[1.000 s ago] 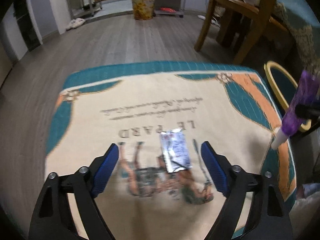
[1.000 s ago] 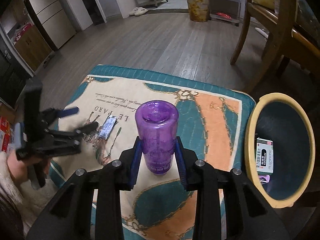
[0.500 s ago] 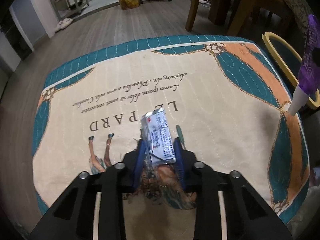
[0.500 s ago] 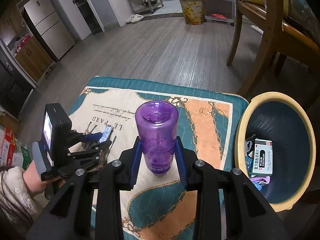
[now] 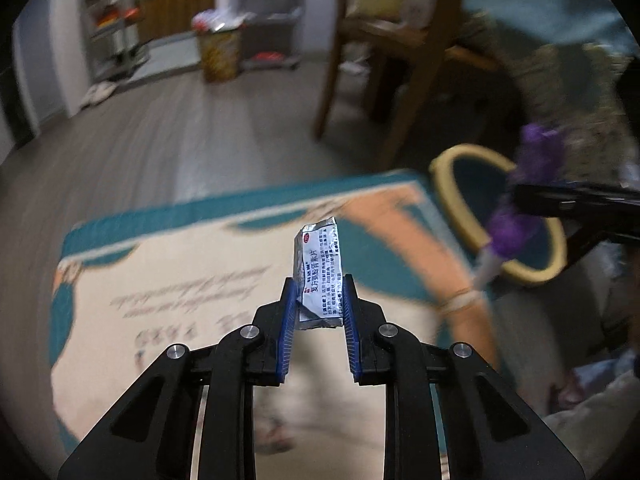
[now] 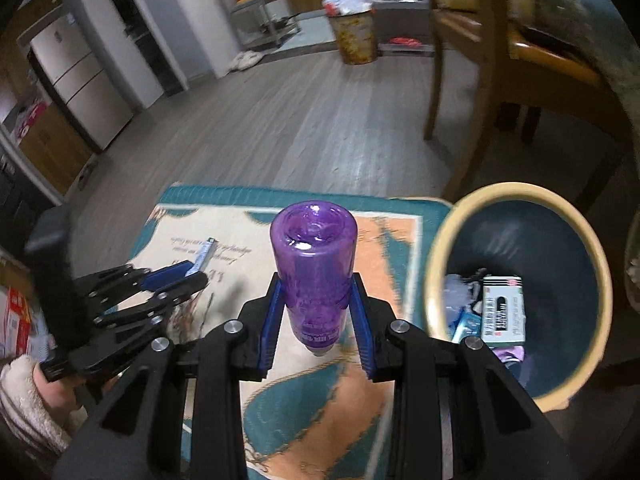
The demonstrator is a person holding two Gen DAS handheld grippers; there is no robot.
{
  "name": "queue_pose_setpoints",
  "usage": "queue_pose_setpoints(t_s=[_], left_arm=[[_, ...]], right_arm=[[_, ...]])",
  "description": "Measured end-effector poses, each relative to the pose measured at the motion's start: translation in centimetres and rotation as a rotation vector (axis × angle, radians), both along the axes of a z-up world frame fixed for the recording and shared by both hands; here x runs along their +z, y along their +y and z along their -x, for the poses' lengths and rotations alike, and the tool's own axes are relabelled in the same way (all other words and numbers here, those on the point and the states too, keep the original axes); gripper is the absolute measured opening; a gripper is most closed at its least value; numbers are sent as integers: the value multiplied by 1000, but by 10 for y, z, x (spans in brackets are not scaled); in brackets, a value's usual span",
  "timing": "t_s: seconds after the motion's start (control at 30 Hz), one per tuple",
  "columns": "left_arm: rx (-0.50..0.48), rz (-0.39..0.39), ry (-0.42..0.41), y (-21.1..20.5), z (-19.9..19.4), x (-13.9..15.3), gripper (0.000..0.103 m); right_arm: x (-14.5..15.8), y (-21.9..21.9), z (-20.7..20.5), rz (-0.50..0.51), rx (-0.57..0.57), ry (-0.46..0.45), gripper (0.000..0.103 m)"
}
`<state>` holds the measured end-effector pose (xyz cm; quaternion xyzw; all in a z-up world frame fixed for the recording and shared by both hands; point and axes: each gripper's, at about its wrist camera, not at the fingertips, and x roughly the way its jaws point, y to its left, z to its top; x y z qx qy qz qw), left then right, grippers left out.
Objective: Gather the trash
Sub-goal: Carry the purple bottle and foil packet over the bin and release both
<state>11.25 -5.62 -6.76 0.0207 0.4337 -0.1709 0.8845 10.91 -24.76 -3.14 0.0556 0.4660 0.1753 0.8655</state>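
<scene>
My left gripper (image 5: 319,286) is shut on a silver foil medicine packet (image 5: 320,268) and holds it upright above the printed rug (image 5: 192,288). In the right wrist view the left gripper (image 6: 188,274) shows at the left with the packet's edge (image 6: 205,252). My right gripper (image 6: 314,292) is shut on a purple plastic bottle (image 6: 314,264), held base-forward above the rug (image 6: 384,248). The bottle also shows in the left wrist view (image 5: 520,208), beside the yellow-rimmed trash bin (image 5: 448,184). The bin (image 6: 440,248) stands right of the rug and holds a white medicine box (image 6: 502,308) and other trash.
A wooden chair (image 6: 460,80) stands behind the bin, its legs close to the rim. A patterned waste basket (image 6: 356,36) and shelving stand at the far wall. A fridge (image 6: 80,76) is far left. Grey wooden floor (image 6: 280,128) surrounds the rug.
My left gripper closed on the foil packet and lifted it off the rug, turning toward the bin. My right gripper, still holding the bottle, moved closer to the bin.
</scene>
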Motion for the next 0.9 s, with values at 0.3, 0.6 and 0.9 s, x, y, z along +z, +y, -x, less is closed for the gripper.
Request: queue_pose_setpoints(t_s=[0.3, 0.6, 0.9], left_arm=[[-221, -56, -96, -85, 0, 84, 24], [-307, -12, -60, -143, -15, 62, 24], [-357, -41, -46, -182, -30, 32, 24]], right_arm=[[17, -80, -6, 7, -168, -43, 32], [-9, -129, -5, 33, -242, 22, 32], [-26, -164, -11, 36, -329, 62, 32]])
